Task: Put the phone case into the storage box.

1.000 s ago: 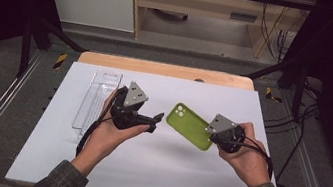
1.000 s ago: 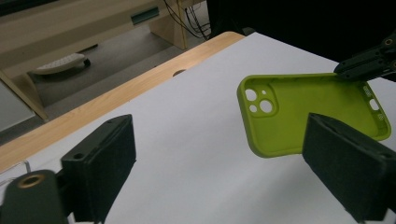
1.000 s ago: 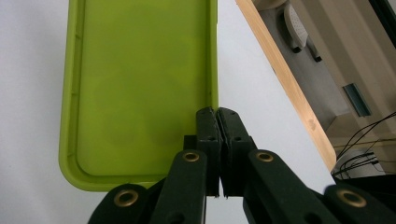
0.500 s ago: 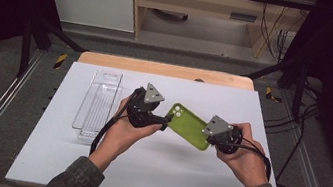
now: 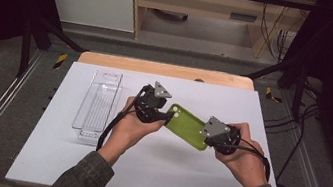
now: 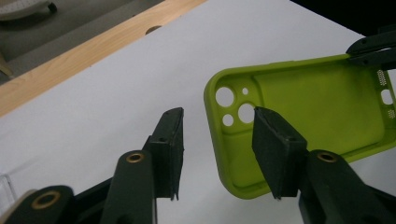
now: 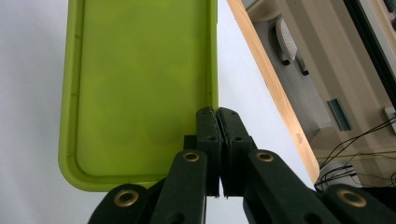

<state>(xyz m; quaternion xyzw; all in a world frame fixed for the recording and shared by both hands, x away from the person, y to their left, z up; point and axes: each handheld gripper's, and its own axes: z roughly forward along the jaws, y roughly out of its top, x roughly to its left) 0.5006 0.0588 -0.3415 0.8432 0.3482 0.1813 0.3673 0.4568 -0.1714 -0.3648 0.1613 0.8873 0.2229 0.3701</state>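
jaws of right gripper [image 7: 218, 116] pinch green case [image 7: 140, 84] edge — left gripper [image 6: 217, 135] jaws straddle it

Left tool [image 5: 166, 117] jaws spread apart; right tool [image 5: 205, 139] jaws pressed together; hands near each other.

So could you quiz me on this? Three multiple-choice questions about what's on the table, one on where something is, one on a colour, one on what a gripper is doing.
1. Where does the clear plastic tray lie?
A. To the left of both grippers
B. Between the grippers
C. At the table's right edge

2. What colour is the phone case?
A. Black
B. Lime green
C. Red

3. How do the left gripper's jaws stand?
A. Clamped on the tray
B. Shut on nothing
C. Open, either side of the case's camera-hole end

Answers:
1 A: in the high view the tray sits left of the hands.
2 B: green in every view.
3 C: the left gripper view shows a wide gap, while the right gripper pinches the case's rim.
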